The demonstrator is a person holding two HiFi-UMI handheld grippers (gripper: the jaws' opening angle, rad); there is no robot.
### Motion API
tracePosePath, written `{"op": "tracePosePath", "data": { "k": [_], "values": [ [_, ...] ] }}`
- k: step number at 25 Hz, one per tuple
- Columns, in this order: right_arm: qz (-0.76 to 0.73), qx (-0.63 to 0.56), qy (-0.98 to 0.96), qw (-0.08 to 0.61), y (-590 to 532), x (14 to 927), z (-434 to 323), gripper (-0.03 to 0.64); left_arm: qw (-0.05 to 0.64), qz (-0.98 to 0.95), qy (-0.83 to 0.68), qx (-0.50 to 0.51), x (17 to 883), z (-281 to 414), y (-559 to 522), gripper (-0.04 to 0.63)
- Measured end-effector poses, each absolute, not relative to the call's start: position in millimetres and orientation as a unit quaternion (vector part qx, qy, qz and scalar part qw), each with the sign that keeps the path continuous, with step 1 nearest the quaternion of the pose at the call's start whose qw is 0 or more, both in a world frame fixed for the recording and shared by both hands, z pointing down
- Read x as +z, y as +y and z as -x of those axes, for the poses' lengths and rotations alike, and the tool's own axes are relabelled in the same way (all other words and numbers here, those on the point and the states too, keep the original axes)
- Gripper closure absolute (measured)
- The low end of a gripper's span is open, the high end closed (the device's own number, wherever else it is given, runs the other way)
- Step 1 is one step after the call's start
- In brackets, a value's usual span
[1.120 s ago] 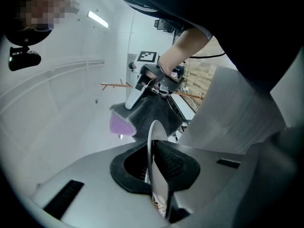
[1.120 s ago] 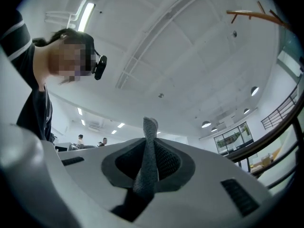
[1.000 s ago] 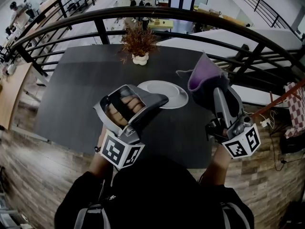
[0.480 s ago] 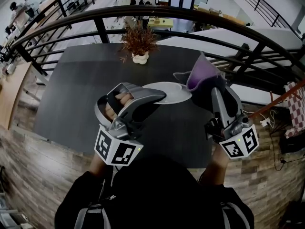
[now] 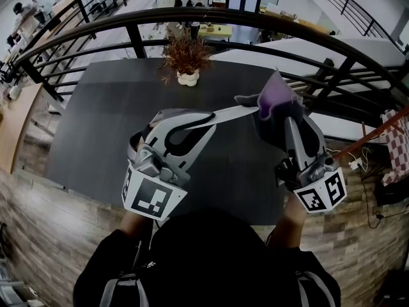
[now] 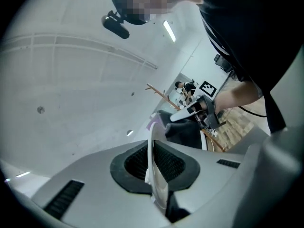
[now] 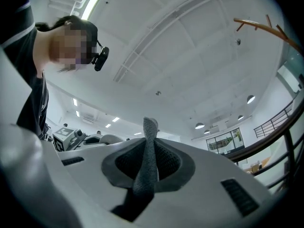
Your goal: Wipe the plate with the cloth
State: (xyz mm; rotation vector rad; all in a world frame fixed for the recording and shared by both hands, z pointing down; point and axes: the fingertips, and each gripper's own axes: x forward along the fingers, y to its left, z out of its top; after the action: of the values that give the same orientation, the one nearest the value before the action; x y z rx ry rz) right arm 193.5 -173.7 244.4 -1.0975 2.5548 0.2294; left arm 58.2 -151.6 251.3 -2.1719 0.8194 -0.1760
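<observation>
My left gripper [image 5: 203,123] is shut on the rim of a white plate [image 5: 233,112], held in the air above the dark table [image 5: 96,126] and tilted nearly edge-on. In the left gripper view the plate [image 6: 153,151] stands edge-on between the pads of that gripper [image 6: 154,171]. My right gripper [image 5: 282,118] is shut on a grey and purple cloth [image 5: 275,98], bunched just right of the plate's far edge, touching or nearly so. The cloth [image 7: 147,160] hangs as a grey strip between the right gripper's [image 7: 148,167] pads. The cloth [image 6: 183,129] also shows in the left gripper view, beyond the plate.
A small potted plant [image 5: 185,59] stands at the table's far edge. A black curved railing [image 5: 255,19] runs behind the table and along the right. Below the table's near edge is a brick-patterned surface [image 5: 51,235]. The person's torso fills the bottom of the head view.
The left gripper has lifted the plate off the table and rolled, so the plate went from lying flat to nearly edge-on beside the cloth. The right gripper has kept still.
</observation>
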Motion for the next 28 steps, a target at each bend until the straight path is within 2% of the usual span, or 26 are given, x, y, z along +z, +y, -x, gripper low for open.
{"op": "tracePosePath", "data": {
  "k": [14, 20, 28],
  "values": [
    [0.384, 0.078, 0.904, 0.169, -175.2, 247.1, -187.9, 0.577, 0.291, 0.889, 0.352, -0.031, 252.2, -38.4, -169.9, 0.572],
    [0.389, 0.079, 0.905, 0.15, -178.1, 255.8, -185.1, 0.577, 0.206, 0.911, 0.358, -0.016, 268.4, -35.7, -179.3, 0.572],
    [0.393, 0.058, 0.909, 0.127, -185.6, 281.4, -179.8, 0.577, 0.141, 0.927, 0.347, -0.003, 299.6, -45.1, -190.6, 0.572]
  ]
}}
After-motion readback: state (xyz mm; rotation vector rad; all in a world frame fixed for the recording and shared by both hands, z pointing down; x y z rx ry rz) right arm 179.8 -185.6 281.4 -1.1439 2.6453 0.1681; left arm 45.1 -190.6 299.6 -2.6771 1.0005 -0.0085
